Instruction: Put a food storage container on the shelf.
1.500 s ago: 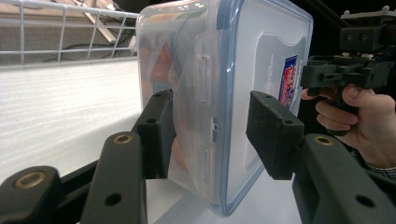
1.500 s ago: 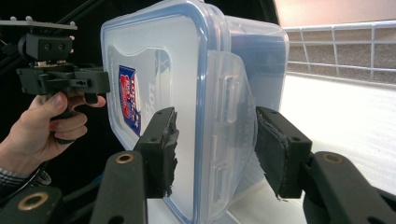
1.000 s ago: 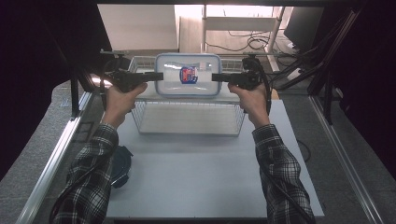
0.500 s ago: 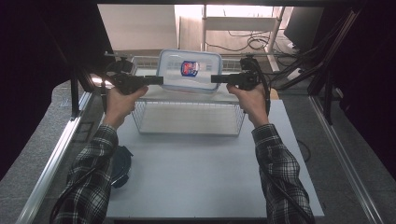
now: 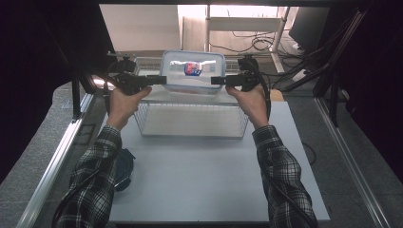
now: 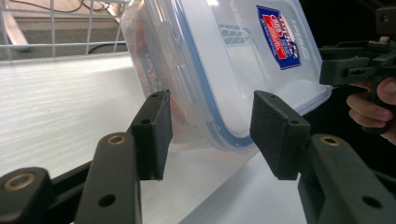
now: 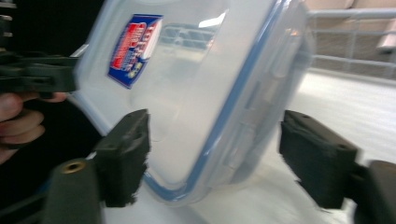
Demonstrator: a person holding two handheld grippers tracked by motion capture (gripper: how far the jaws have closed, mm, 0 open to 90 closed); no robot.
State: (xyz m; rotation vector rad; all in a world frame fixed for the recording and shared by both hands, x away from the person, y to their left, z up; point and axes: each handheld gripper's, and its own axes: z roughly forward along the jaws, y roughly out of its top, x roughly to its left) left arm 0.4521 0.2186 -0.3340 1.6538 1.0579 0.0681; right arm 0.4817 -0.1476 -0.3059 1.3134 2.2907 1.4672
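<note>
A clear plastic food container (image 5: 192, 71) with a blue-sealed lid and a red and blue label stands tilted at the far side of the wire basket (image 5: 190, 135). My left gripper (image 5: 159, 80) is at its left end and my right gripper (image 5: 215, 80) at its right end. In the left gripper view the container (image 6: 224, 70) lies between the jaws of the left gripper (image 6: 210, 126), which have just been opening. In the right gripper view the jaws of the right gripper (image 7: 215, 144) have just been opening too, and stand wide of the container (image 7: 196, 84).
The basket sits at the back of a white table (image 5: 199, 190). A dark round object (image 5: 124, 166) lies at the table's left edge. Metal rails run along both sides, and cables and a shelf frame stand behind the basket.
The container has shifted a little toward the far side of the basket and tilted more upright. The hands have stayed almost where they were.
</note>
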